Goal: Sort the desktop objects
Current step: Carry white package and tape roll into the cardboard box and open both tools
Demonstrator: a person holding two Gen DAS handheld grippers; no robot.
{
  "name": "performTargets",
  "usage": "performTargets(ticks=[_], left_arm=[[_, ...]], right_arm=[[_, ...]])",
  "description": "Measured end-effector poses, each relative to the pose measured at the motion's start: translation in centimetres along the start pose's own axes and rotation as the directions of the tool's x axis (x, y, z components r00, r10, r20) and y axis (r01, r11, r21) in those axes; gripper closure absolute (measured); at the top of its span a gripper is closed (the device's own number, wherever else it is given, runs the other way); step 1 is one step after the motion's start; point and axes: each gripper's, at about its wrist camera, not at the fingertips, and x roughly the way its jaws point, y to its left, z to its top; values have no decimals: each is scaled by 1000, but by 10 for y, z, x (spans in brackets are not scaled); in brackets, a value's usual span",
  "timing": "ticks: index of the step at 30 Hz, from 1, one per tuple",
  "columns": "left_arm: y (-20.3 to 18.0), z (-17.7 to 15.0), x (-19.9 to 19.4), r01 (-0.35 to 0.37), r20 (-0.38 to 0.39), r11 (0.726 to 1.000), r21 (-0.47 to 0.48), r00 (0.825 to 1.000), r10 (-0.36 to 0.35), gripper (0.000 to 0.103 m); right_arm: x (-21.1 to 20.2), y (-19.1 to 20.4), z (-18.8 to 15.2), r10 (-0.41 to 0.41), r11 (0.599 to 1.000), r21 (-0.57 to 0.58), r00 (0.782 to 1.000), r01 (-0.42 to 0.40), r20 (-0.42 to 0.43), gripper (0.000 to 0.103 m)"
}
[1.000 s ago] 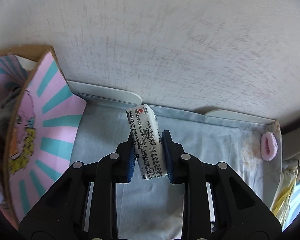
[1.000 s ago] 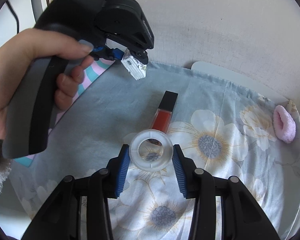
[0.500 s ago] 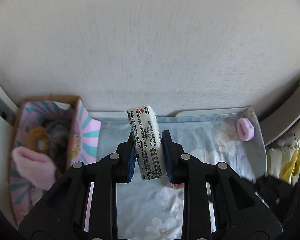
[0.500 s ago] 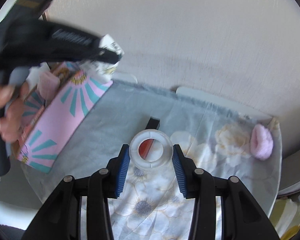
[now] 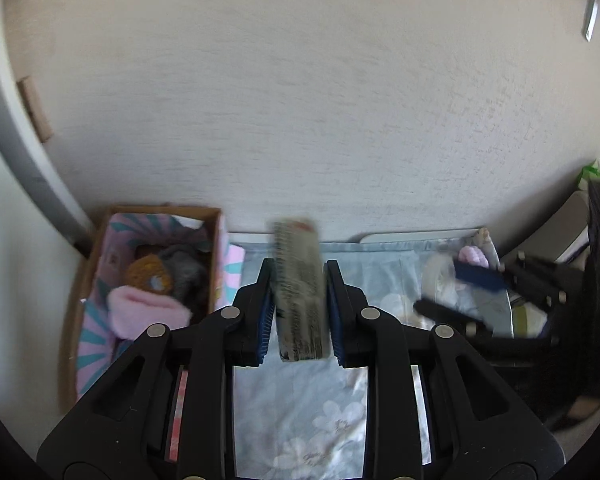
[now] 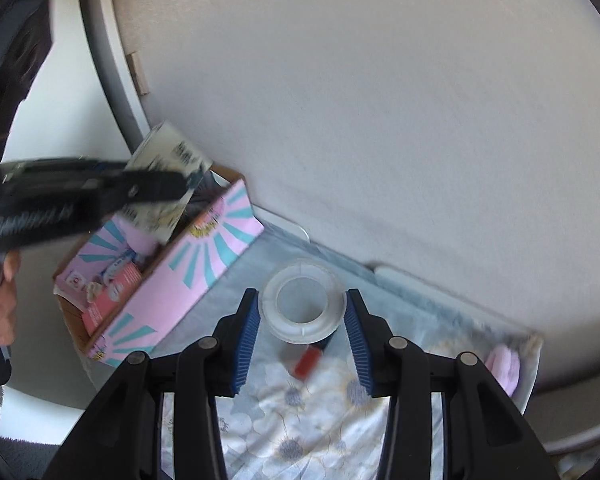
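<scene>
My left gripper [image 5: 300, 300] is shut on a white printed packet [image 5: 300, 288] and holds it high above the table, to the right of the pink cardboard box [image 5: 100, 340]. In the right wrist view the packet [image 6: 164, 184] hangs over the box [image 6: 180, 280]. My right gripper [image 6: 302, 320] is shut on a clear tape roll [image 6: 302, 300], lifted above the floral cloth [image 6: 320, 420]. A red lip gloss tube [image 6: 308, 362] lies on the cloth under it. A pink hair tie [image 6: 504, 364] lies at the cloth's far right.
The box holds a pink fluffy item [image 5: 144, 312], a brown item [image 5: 148, 276] and a grey one [image 5: 184, 268]. A white wall [image 5: 300, 100] stands behind the table. Dark objects [image 5: 596, 280] stand at the right.
Both grippers have risen and pulled back from the table. The left gripper with the packet has moved over the pink box. The right gripper has carried the tape roll up and left.
</scene>
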Motion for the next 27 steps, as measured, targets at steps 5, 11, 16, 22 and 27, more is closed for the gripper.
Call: performTargets(ticks=[5,11,16,22,27], left_arm=[[25,-8,-23,-36,11,999,-28,999,36,83],[64,-28,-39,-77,-3,992,-102,997,77,87],[97,-46,-51,-104,-24,979,-173,995,101,88],[125,-64,-56,-123,-47,970,-211,992,116,88],[136,-84,-42,-115,-90,970,-216,991,98,88]], right_arm=[[10,14,34,11,997,-75,1000,-13,-22,64],[29,44,75,56,982,-180,998,-63,-42,64],[49,70,100,119,962,-238,990,-133,-72,64],[83,105,123,168,935,-287,974,-207,-153,64],[124,134,136,185,918,-304,952,-256,-243,64]])
